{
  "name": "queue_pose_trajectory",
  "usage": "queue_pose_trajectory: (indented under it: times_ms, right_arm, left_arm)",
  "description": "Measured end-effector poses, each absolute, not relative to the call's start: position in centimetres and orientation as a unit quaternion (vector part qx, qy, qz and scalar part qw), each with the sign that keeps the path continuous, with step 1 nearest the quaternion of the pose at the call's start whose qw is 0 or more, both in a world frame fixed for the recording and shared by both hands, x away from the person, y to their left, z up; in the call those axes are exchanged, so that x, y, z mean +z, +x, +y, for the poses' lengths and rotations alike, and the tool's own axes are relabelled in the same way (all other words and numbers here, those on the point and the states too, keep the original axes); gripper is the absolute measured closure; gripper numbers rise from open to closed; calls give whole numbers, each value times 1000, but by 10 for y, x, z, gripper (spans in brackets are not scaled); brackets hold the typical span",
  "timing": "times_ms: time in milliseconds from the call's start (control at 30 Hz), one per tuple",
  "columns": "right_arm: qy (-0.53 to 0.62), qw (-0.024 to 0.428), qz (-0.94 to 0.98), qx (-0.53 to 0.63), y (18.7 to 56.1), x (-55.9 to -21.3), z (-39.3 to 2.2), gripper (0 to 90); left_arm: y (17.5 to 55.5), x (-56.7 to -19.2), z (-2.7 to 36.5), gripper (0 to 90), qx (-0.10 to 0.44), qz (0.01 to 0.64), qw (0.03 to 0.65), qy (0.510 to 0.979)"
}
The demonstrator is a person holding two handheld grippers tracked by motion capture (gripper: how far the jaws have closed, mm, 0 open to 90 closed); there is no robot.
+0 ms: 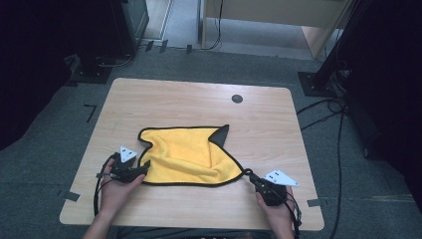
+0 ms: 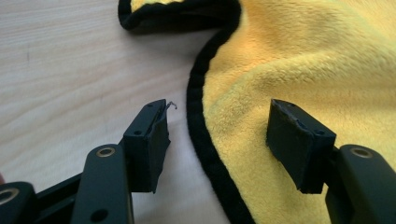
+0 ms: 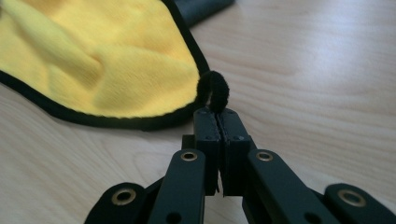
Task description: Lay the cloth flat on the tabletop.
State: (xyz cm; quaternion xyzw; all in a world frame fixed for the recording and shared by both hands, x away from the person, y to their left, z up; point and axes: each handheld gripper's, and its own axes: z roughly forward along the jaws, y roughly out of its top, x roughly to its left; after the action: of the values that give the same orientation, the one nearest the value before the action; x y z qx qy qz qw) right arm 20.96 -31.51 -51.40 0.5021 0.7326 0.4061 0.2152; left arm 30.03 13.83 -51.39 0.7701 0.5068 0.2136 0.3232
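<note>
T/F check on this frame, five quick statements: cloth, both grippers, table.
1. The right gripper is shut on the yellow cloth's black loop. True.
2. The left gripper is clamped on the cloth. False: its jaws stand open astride the black-trimmed edge.
3. The cloth lies perfectly flat. False: its far right corner is folded over, dark underside up.
4. The cloth rests on a wooden table. True.
5. The cloth is blue. False: yellow.
</note>
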Motion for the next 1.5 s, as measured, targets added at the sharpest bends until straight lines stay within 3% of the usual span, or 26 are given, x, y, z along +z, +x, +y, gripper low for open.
queue_pose_trajectory:
  times_ms: [233, 533, 567, 633, 667, 800, 933, 1100, 1267, 1500]
  right_arm:
    - [500, 250, 747, 359, 208, -522, -309, 885]
    - [510, 225, 742, 372, 193, -506, -309, 879]
    - [515, 238, 732, 377, 186, -499, -314, 828]
    - [523, 242, 723, 382, 183, -495, -316, 812]
    - [524, 249, 712, 396, 179, -489, -320, 744]
    - [513, 267, 710, 401, 183, -480, -321, 713]
    - [502, 269, 713, 409, 200, -472, -316, 681]
    - [488, 235, 712, 447, 229, -454, -307, 615]
    - [478, 223, 716, 458, 270, -443, -292, 601]
    - [494, 191, 723, 443, 336, -450, -259, 555]
  left_arm:
    - [304, -514, 137, 383, 218, 507, 320, 770]
    - [283, -511, 143, 382, 215, 513, 309, 771]
    - [279, -510, 144, 378, 214, 516, 302, 772]
    - [278, -509, 144, 377, 217, 512, 298, 775]
    - [277, -509, 145, 372, 218, 509, 294, 779]
    - [275, -507, 149, 351, 212, 516, 290, 778]
    - [276, -503, 155, 343, 214, 535, 302, 759]
    - [289, -489, 166, 320, 192, 565, 354, 721]
    - [306, -474, 172, 327, 212, 590, 377, 681]
    - [359, -478, 157, 376, 225, 595, 356, 685]
